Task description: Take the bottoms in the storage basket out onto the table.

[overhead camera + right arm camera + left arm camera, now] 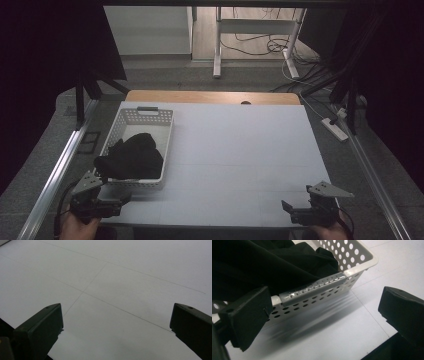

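Observation:
A white perforated basket (166,131) stands on the left side of the white table (240,150). A black cloth (131,156) lies bunched in it and spills over its near left rim. My left gripper (120,202) sits open at the table's near left corner, just in front of the basket. In the left gripper view the basket (352,255) with its grey taped rim and the black cloth (262,265) are close ahead, nothing between the jaws. My right gripper (286,209) rests open at the near right corner over bare table (120,290).
A wooden strip (210,96) runs along the table's far edge. Metal frame rails (55,175) flank both sides. A power strip (336,128) and cables lie on the floor at the right; a desk frame (255,35) stands beyond the table.

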Demonstrator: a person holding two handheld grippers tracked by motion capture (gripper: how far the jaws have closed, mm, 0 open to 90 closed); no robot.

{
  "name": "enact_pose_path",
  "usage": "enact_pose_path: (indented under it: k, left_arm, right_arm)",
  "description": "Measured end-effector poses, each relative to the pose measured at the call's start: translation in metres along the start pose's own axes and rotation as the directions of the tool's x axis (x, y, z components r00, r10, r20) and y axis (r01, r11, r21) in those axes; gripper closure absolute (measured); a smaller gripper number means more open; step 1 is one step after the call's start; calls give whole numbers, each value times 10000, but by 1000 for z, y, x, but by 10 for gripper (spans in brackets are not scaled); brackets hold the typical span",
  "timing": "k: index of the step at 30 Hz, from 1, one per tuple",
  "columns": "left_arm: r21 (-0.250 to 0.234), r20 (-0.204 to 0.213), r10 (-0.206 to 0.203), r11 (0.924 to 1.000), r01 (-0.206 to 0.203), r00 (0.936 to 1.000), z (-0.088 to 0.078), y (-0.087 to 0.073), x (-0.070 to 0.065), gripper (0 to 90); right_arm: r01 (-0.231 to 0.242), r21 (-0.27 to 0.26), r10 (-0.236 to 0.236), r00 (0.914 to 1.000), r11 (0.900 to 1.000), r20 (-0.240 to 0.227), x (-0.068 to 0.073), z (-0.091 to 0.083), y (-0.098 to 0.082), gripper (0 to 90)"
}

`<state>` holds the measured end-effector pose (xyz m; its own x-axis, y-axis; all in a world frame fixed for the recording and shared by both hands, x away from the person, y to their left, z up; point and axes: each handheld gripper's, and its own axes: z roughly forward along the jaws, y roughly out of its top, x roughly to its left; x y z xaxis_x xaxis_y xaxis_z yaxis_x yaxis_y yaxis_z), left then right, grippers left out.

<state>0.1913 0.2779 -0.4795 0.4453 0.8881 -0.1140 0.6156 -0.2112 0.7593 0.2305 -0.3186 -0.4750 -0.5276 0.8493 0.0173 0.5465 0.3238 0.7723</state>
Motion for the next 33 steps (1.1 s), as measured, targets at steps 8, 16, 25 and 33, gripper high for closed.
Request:
enact_pose_path:
  k: [8, 16, 25, 33]
  left_arm:
    - [-126, -157, -70, 9999, 68, 9999, -2, 8, 4, 0]
    - [62, -123, -98, 9999, 99, 9999, -2, 14, 14, 0]
    - [237, -221, -267, 9993, 272, 9994, 2, 18, 26, 0]
    - [436, -295, -145, 9989, 158, 9995, 10, 25, 32, 0]
  right_arm:
    - [27, 46, -27, 10000, 10000, -34, 0, 0, 0, 0]
    - [32, 96, -31, 10000, 9999, -62, 0, 1, 0, 0]
    - [40, 152, -38, 10000, 9999, -85, 0, 2, 1, 0]
    - [73, 221, -71, 9999, 9997, -78, 1, 2, 1, 0]
